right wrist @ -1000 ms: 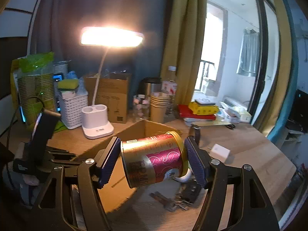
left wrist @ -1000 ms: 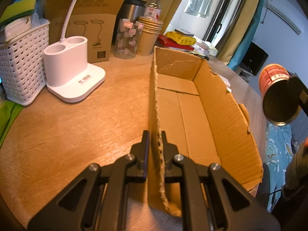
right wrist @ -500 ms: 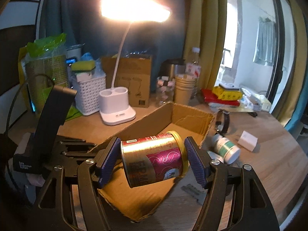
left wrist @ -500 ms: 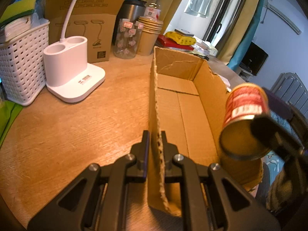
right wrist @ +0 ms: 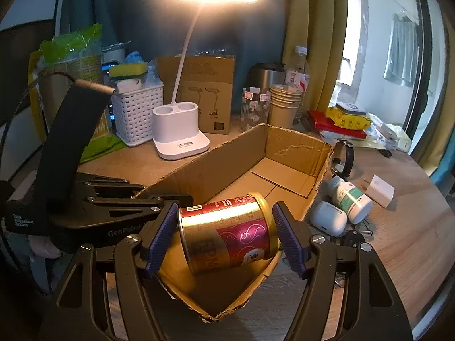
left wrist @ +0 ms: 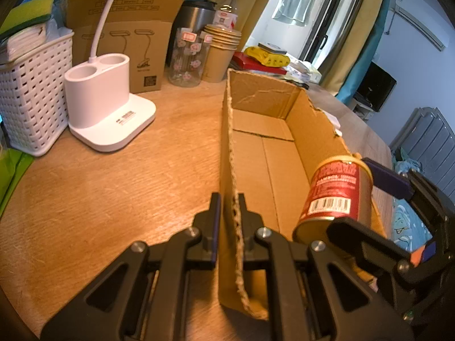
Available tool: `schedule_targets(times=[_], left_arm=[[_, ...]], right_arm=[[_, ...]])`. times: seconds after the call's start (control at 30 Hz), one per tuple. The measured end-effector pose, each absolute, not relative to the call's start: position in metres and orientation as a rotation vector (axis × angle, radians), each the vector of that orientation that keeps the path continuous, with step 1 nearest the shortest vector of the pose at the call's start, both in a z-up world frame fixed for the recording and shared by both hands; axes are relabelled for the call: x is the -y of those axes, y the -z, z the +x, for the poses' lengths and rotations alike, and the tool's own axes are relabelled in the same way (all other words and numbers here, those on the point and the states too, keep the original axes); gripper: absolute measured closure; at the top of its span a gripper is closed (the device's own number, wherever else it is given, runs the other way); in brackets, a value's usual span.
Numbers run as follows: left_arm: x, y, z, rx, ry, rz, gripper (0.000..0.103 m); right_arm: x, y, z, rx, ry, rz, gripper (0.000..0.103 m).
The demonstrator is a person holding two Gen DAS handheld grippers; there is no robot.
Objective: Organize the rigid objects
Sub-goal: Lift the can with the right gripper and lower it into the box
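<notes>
Left wrist view shows your left gripper (left wrist: pixel 227 216) pinching the box (left wrist: pixel 256 119) wall, steadying it on the table (left wrist: pixel 99 193). Your right gripper (right wrist: pixel 224 237) fingers clamp the can (right wrist: pixel 227 233) endwise, just above the box's near end, ready to drop in.

Wooden table (right wrist: pixel 412 233) with cardboard box (right wrist: pixel 284 153), lamp base (right wrist: pixel 179 136), white basket (right wrist: pixel 136 113), pill bottle (right wrist: pixel 351 199)

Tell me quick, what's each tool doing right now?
Left tool: closed on the cardboard box wall.
Right tool: holding the red and gold can over the box.
</notes>
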State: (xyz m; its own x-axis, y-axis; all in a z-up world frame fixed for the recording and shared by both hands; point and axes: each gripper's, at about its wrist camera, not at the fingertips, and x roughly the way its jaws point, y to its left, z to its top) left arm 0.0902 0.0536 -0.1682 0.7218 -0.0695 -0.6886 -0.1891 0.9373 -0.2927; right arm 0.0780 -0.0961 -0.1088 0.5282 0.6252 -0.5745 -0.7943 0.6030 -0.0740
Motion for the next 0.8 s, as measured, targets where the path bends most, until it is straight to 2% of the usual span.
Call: schedule_targets(times=[0.33, 0.47, 0.8], left_arm=[[-0.053, 0.168, 0.090, -0.765, -0.067, -0.358, 0.093], [-0.054, 0.168, 0.090, -0.765, -0.068, -0.361, 0.093], [-0.054, 0.168, 0.091, -0.764, -0.069, -0.360, 0.093]], right_arm=[[0.094, 0.112, 0.077, -0.538, -0.879, -0.379, 0.031], [0.097, 0.111, 0.079, -0.531, -0.880, -0.371, 0.022], [0.110, 0.100, 0.083, -0.495, -0.845, -0.324, 0.021]])
